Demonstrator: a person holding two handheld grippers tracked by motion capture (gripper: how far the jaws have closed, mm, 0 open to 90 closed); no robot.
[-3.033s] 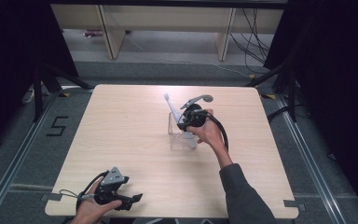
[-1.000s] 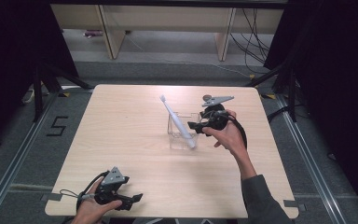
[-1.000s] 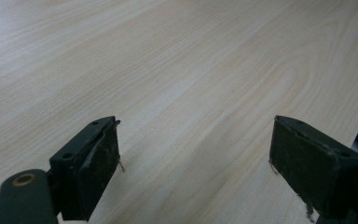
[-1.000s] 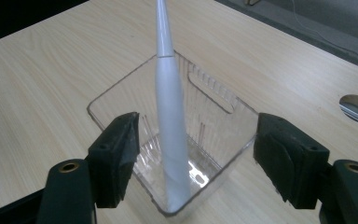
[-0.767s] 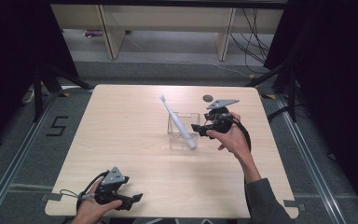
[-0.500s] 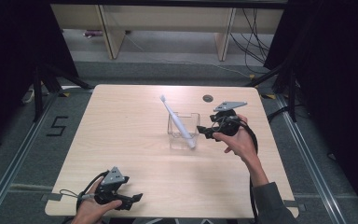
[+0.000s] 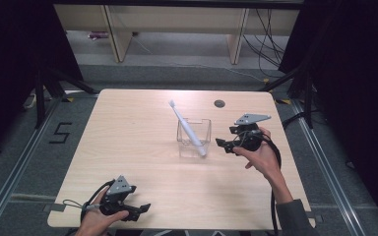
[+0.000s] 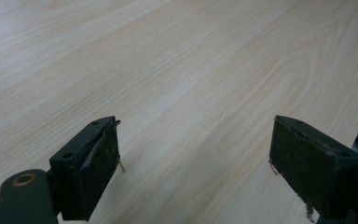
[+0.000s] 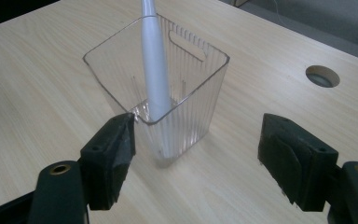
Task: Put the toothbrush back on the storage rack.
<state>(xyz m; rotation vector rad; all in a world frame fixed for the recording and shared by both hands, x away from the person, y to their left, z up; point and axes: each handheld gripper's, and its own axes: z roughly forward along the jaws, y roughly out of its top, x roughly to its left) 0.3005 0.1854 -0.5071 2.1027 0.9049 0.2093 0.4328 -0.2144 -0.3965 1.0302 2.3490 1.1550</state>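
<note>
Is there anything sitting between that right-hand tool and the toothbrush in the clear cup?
Only the clear cup itself: its near wall stands in front of the toothbrush handle. The bare table lies between the open right tool and the cup.

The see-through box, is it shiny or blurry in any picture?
In the right gripper view the clear ribbed box is sharp, with soft glints on its rim, and the toothbrush inside is crisp. In the high view the box is faint against the table. Dark edges surround that view.

white toothbrush (image 7: 187,127), clear ribbed bin (image 9: 200,93)
</note>
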